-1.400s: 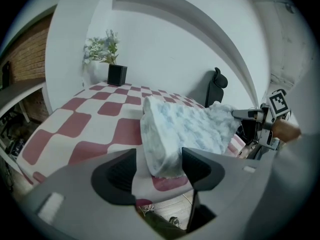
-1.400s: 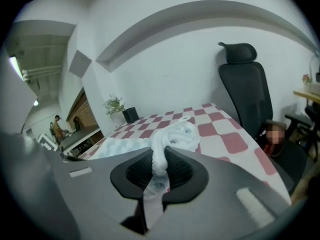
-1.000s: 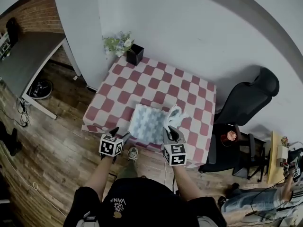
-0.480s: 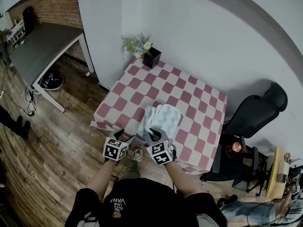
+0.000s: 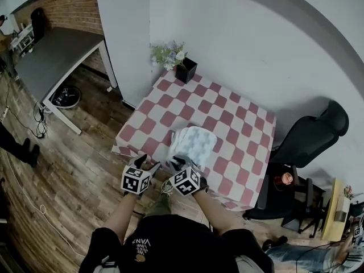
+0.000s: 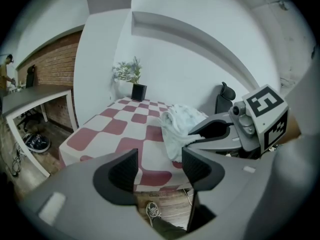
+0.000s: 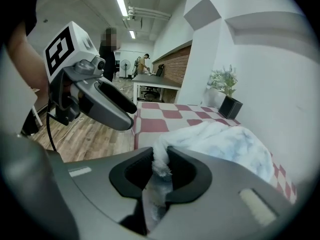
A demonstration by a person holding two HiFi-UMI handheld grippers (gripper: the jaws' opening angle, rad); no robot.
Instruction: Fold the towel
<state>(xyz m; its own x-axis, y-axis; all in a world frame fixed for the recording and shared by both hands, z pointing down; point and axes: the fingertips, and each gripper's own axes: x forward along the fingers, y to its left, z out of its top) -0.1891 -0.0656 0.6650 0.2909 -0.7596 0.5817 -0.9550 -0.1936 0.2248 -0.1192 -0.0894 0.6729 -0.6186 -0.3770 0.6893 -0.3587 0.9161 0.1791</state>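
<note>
The pale blue-white towel (image 5: pixel 193 141) lies doubled over on the red-and-white checked table (image 5: pixel 227 114), near its front edge. My right gripper (image 5: pixel 177 162) sits at the towel's near-left corner. In the right gripper view a strip of towel (image 7: pixel 159 160) is pinched between the jaws of my right gripper (image 7: pixel 161 168), while the rest of the towel (image 7: pixel 225 141) bulges ahead. Those jaws have just eased open a little, with the cloth still between them. My left gripper (image 5: pixel 145 163) hangs open just left of it, off the table's front edge, with nothing between its fingers (image 6: pixel 124 170).
A potted plant in a black pot (image 5: pixel 185 69) stands at the table's far corner by the white wall. A black office chair (image 5: pixel 308 134) is to the right, a grey desk (image 5: pixel 51 56) far left. Wooden floor lies below the table's front edge.
My right gripper has swept leftward and down across the table with the towel's edge, laying that side over the rest; the towel now looks narrower. The left gripper shifted only slightly.
</note>
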